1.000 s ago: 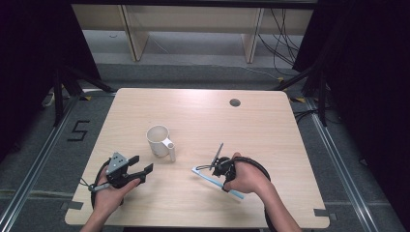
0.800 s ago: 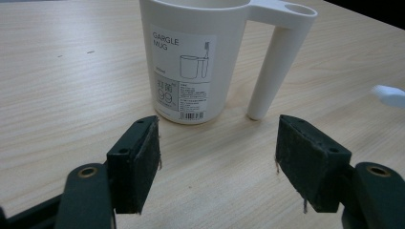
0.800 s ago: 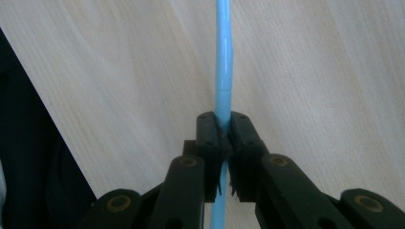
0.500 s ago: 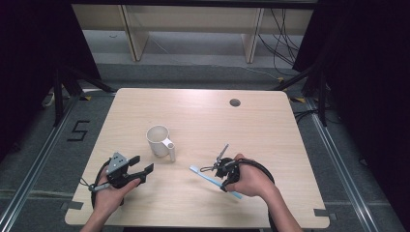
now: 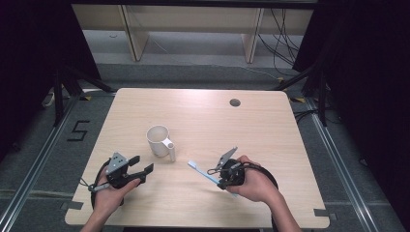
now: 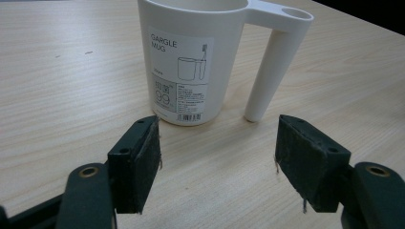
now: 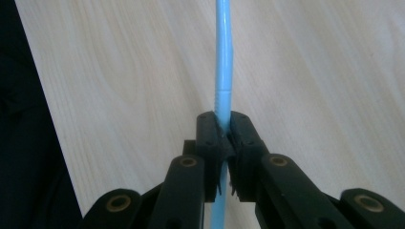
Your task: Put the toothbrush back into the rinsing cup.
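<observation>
High view — right gripper (image 5: pixel 220 175) clamped on toothbrush (image 5: pixel 199 168), left gripper (image 5: pixel 141 165) apart, mug (image 5: pixel 158 140) near.

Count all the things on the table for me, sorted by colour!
White: 1, the mug
Blue: 1, the toothbrush
Black: 2, the left hand-held gripper and the right hand-held gripper
Total: 4
</observation>
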`<state>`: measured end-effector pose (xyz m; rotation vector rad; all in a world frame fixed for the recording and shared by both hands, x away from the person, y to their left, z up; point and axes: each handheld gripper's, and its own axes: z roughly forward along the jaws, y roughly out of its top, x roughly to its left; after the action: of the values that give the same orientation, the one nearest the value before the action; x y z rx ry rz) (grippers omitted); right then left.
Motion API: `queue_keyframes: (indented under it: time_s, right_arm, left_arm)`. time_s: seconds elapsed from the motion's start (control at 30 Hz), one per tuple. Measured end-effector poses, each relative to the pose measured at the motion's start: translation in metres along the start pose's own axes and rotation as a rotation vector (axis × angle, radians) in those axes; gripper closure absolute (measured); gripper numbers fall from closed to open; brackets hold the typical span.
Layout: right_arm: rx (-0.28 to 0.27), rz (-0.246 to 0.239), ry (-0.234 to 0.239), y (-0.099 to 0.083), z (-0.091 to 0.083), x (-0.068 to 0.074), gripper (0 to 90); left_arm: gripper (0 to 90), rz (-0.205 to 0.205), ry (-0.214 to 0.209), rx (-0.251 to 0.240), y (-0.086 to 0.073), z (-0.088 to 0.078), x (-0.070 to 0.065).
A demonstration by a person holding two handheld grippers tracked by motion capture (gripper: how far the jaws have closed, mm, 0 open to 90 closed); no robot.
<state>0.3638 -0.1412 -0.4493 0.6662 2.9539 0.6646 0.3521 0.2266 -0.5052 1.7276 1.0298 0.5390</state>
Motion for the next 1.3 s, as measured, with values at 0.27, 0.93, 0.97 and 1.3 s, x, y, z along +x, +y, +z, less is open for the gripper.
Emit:
queue_keyframes:
  time_s: [0.27,0.93,0.97,1.3]
  right_arm:
    - [-0.078,0.009,-0.003,-0.004,-0.002,0.0,84.3]
    - [-0.311,0.022,-0.057,-0.007,0.001,0.003,84.4]
    - [-0.32,0.015,-0.064,-0.007,0.001,0.003,84.3]
    - [-0.41,0.044,-0.094,-0.007,0.002,0.004,84.4]
  left_arm:
    - [32.0,0.001,-0.004,-0.005,0.001,0.0,-0.001]
    - [31.4,-0.03,-0.018,-0.015,0.005,0.002,-0.006]
    - [31.5,-0.03,-0.018,-0.015,0.005,0.002,-0.006]
    - [32.0,-0.021,-0.027,-0.03,0.01,0.0,-0.008]
